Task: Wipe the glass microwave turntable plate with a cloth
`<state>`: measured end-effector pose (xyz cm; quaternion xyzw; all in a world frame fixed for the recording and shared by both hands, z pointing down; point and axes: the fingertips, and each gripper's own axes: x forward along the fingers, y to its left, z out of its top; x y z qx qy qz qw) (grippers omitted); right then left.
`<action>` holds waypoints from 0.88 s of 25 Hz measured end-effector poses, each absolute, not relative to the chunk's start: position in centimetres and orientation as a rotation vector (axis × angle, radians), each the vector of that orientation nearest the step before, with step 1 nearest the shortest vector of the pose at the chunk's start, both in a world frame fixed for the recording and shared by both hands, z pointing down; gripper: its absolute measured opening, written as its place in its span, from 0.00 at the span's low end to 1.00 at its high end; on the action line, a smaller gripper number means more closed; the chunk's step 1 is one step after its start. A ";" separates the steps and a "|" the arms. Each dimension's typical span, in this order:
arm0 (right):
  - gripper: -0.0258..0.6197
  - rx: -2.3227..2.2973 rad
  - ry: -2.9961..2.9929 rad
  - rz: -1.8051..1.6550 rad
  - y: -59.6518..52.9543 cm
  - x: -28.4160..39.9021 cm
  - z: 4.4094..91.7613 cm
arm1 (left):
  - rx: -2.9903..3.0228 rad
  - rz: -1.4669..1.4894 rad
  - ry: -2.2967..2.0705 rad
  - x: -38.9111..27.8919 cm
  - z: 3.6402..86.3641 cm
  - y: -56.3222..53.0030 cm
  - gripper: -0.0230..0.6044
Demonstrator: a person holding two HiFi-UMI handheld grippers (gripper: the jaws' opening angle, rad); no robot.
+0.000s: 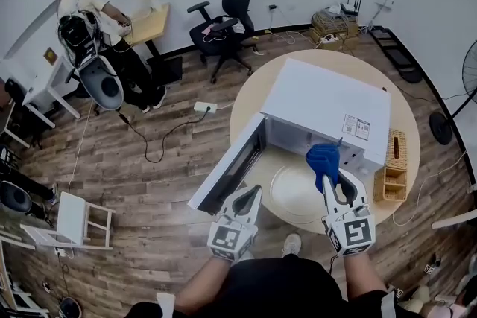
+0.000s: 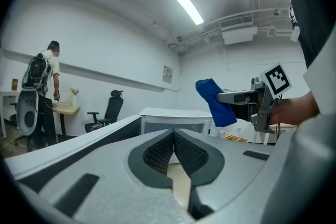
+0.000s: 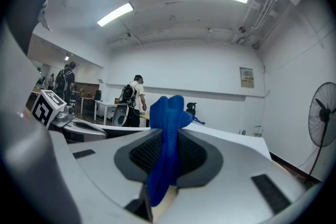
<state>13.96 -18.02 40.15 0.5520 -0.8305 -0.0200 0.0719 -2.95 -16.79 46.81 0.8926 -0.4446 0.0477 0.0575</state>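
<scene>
The glass turntable plate (image 1: pixel 297 194) lies flat on the round wooden table (image 1: pixel 250 104), just in front of the white microwave (image 1: pixel 328 104), whose door (image 1: pixel 227 171) stands open to the left. My right gripper (image 1: pixel 333 176) is shut on a blue cloth (image 1: pixel 323 159) and hovers over the plate's right edge; the cloth (image 3: pixel 167 149) hangs folded between its jaws. My left gripper (image 1: pixel 251 194) is shut with nothing in it, beside the plate's left edge near the door. The left gripper view shows its pads (image 2: pixel 160 152) pressed together, with the cloth (image 2: pixel 214 102) off to the right.
A wicker box (image 1: pixel 396 151) and a wooden holder (image 1: pixel 390 186) sit at the table's right edge. Beyond the table are a black office chair (image 1: pixel 227 18), a person (image 1: pixel 82 11) at a desk, a power strip (image 1: pixel 205 107) with cable, a white stool (image 1: pixel 74 220) and a fan (image 1: pixel 468 71).
</scene>
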 end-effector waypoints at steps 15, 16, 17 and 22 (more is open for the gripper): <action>0.15 1.674 -2.505 -0.119 -17.4 13.6 38.8 | 2.735 0.129 -1.359 -2.9 45.4 -16.4 0.05; 0.15 1.673 -2.506 -0.120 -17.4 13.6 38.8 | 2.735 0.128 -1.361 -2.9 45.4 -16.4 0.05; 0.15 1.674 -2.508 -0.120 -17.4 13.6 38.8 | 2.734 0.127 -1.362 -2.9 45.4 -16.3 0.05; 0.15 1.679 -2.512 -0.115 -17.2 13.7 38.7 | 2.732 0.120 -1.362 -2.9 45.2 -16.1 0.05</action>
